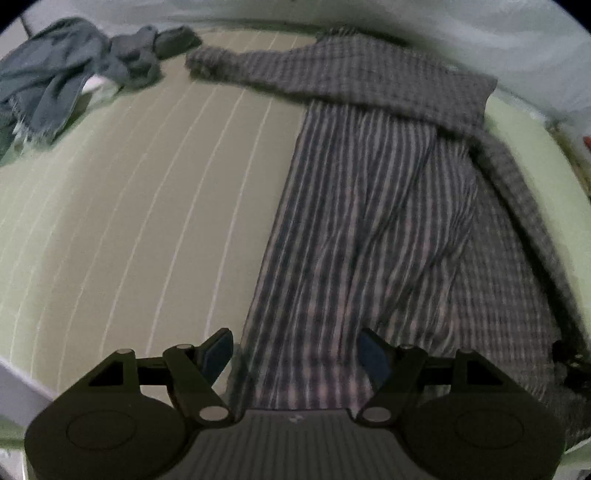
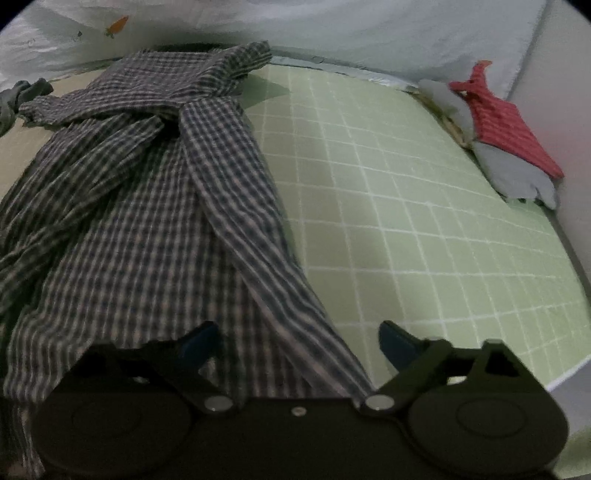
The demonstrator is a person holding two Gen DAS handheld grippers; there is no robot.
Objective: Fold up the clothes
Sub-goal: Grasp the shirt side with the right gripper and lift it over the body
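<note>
A dark checked shirt [image 1: 369, 206] lies spread on the green mat [image 1: 147, 203], one sleeve stretched to the far left and the other folded over its right side. My left gripper [image 1: 295, 354] is open over the shirt's near hem, its jaws wide apart with cloth between them. In the right wrist view the same shirt [image 2: 140, 206] covers the left half of the mat [image 2: 424, 221], a sleeve running down toward my right gripper [image 2: 299, 339]. That gripper is open, with the sleeve end between its jaws. I cannot tell whether either gripper touches the cloth.
A grey-blue garment [image 1: 62, 77] is bunched at the mat's far left. A red striped cloth [image 2: 498, 122] on a grey one [image 2: 517, 177] lies at the far right edge. A pale wall covering [image 2: 332, 33] runs behind the mat.
</note>
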